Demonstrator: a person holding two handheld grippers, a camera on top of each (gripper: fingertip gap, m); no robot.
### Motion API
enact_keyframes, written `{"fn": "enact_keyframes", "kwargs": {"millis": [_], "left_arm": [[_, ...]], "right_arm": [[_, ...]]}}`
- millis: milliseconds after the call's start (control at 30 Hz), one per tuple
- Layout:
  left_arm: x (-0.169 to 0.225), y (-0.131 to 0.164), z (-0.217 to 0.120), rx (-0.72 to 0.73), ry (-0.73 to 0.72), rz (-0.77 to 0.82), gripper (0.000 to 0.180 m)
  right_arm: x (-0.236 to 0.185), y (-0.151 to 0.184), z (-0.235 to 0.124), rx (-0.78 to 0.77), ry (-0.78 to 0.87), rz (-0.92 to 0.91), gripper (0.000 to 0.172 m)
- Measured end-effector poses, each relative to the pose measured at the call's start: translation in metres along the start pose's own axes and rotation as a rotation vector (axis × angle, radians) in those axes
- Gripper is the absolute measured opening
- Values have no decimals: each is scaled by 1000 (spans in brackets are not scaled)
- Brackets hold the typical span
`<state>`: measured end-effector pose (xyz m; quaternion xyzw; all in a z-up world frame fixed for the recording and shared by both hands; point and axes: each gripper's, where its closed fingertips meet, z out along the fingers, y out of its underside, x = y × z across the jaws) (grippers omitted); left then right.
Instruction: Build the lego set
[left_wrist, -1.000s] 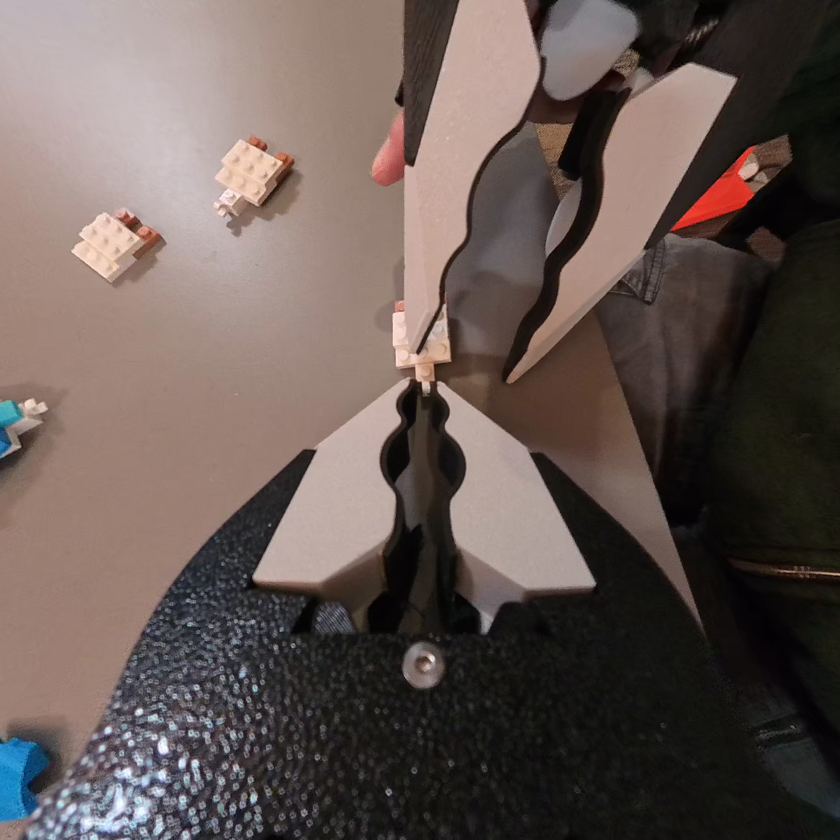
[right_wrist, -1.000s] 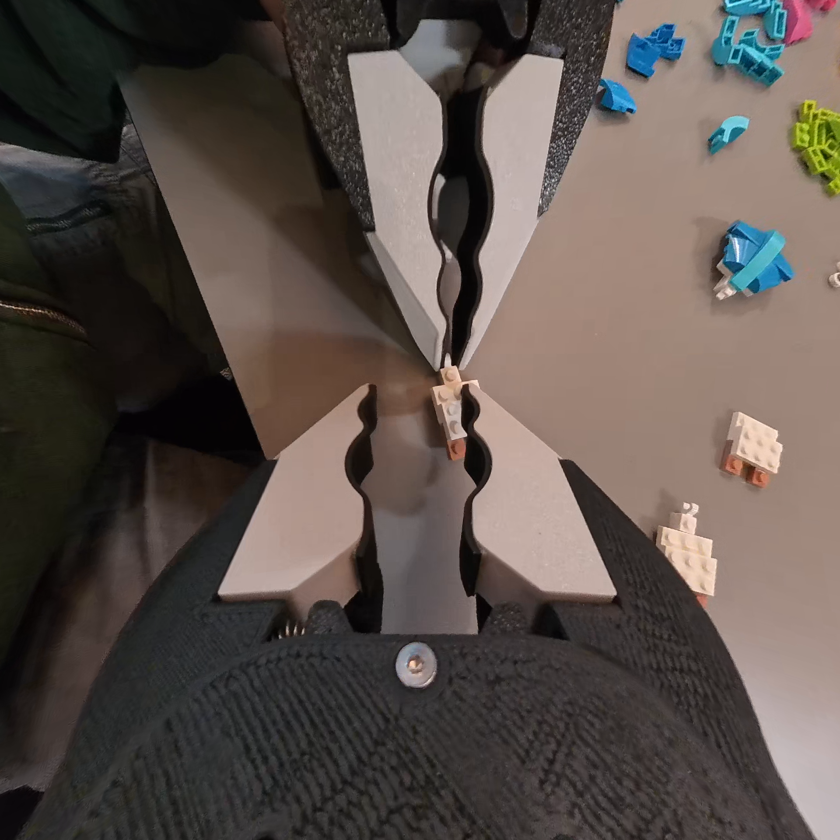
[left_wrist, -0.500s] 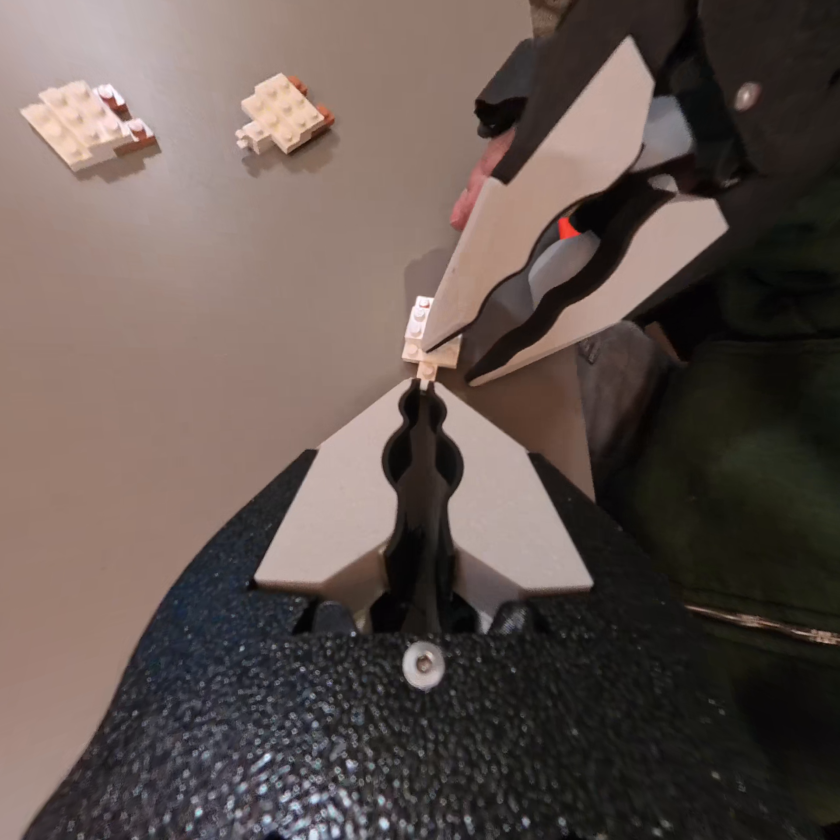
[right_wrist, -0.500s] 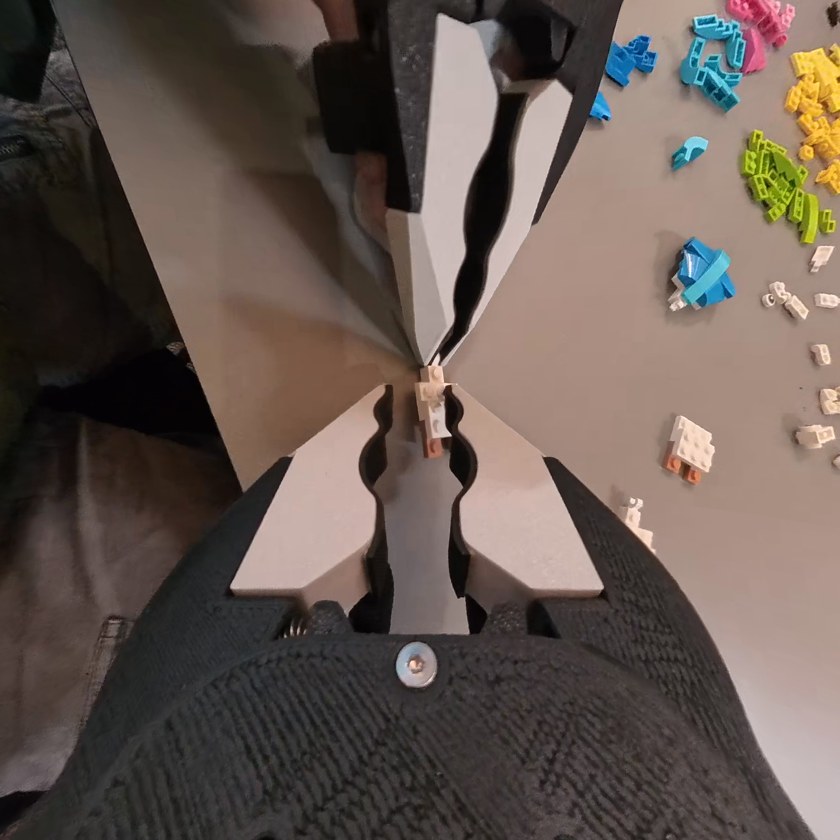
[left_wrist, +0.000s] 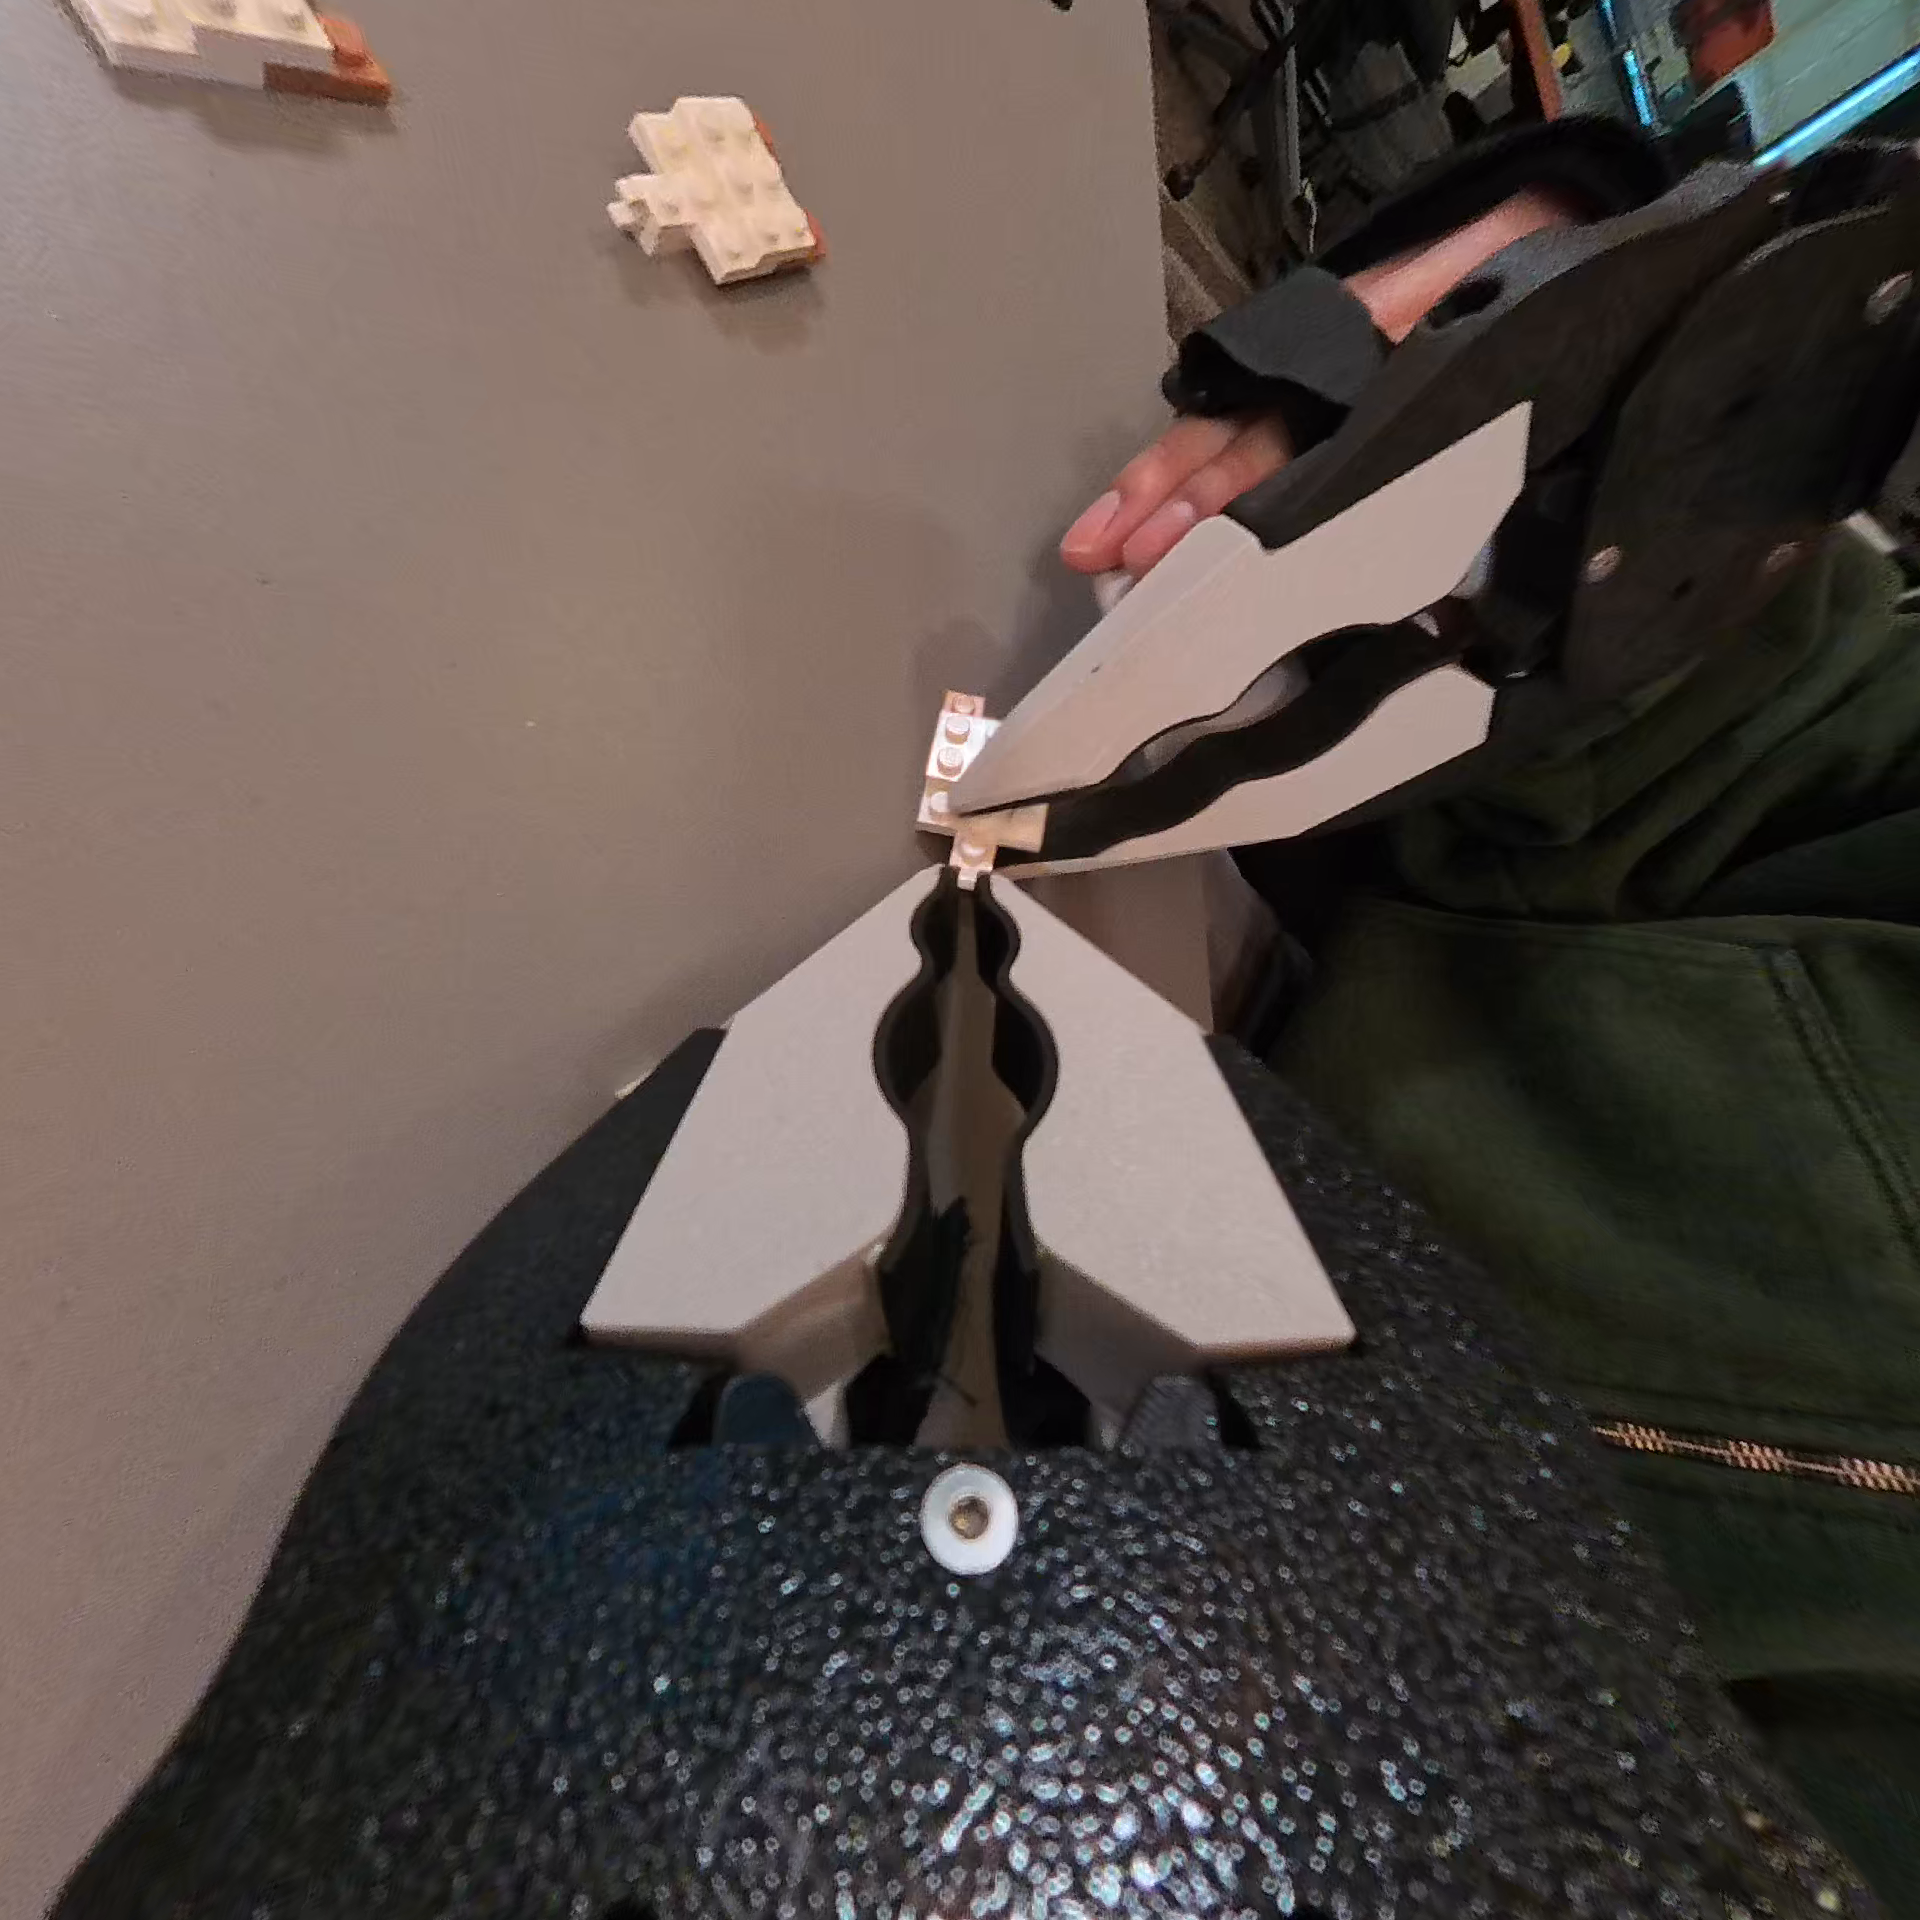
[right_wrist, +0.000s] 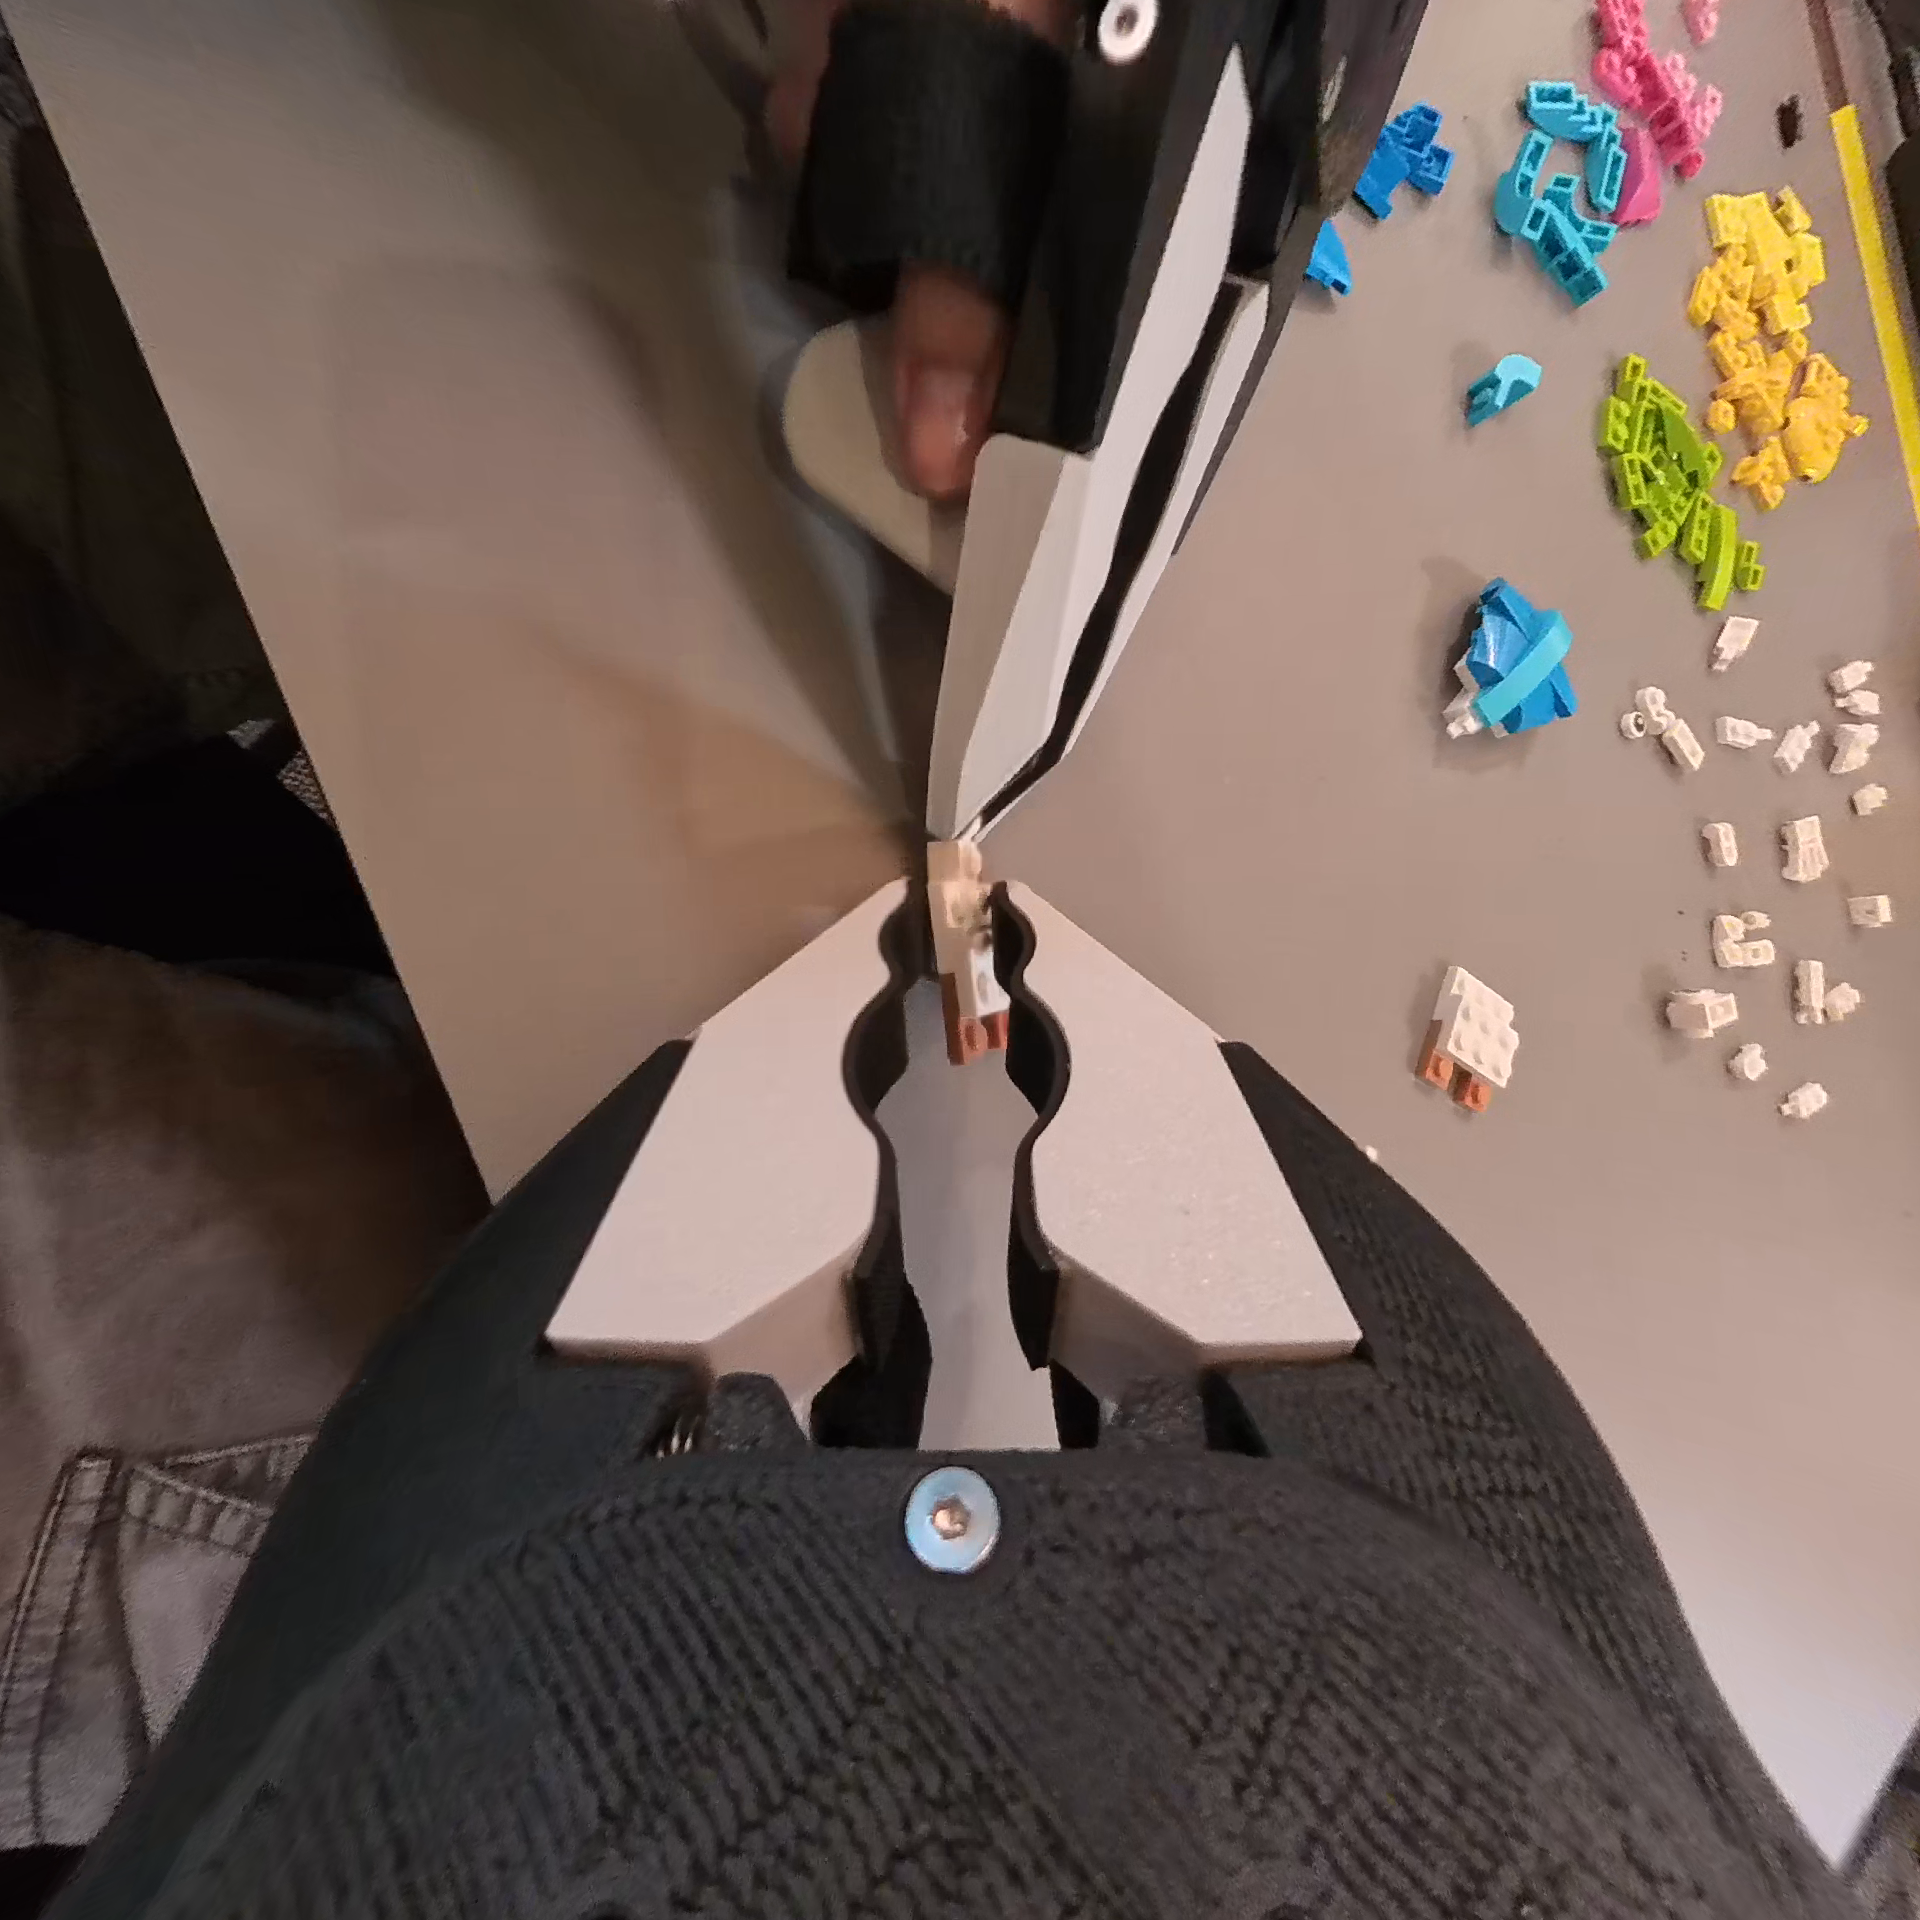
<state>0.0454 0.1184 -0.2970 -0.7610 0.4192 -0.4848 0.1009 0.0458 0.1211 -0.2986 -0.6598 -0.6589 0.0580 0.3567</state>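
Over the near edge of the grey table (left_wrist: 416, 623), two hand-held grippers meet tip to tip. The left gripper (left_wrist: 968, 879) points up the middle of its own view. Its fingers are almost together and pinch a tiny white piece (left_wrist: 971, 860) right at the tips. That tiny piece sticks out from a small white brick block (left_wrist: 951, 764).

The right gripper (right_wrist: 958, 902) comes at the block from the side. In the left view it slants in from the right, and a hand (left_wrist: 1164, 499) in a dark fingerless glove holds it. Its fingers are a little apart and squeeze the same white brick block (right_wrist: 966, 956), which has two brown bits at its near end. The block is up in the air between both grippers, not lying on the table.

Part of the block is hidden behind the right gripper's fingertip in the left view. The left gripper's tips look blurry in the right view.

Two more white and brown blocks (left_wrist: 717, 187) lie on the table. Heaps of blue, pink, yellow and green bricks (right_wrist: 1662, 312) sit far off, with small white bricks (right_wrist: 1766, 862) scattered near them. No writing can be read.
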Motion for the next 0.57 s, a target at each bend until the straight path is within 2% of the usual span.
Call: {"fn": "enact_keyframes", "kwargs": {"millis": [33,333,567], "left_arm": [[1,0,0,2,11,-6,1],[1,-3,-2,47,30,-25,1],[3,-4,-3,70,12,18,1]], "right_arm": [[1,0,1,1,5,3,12],[3,-1,1,15,56,21,9],[3,-3,-1,41,60,16,8]]}}
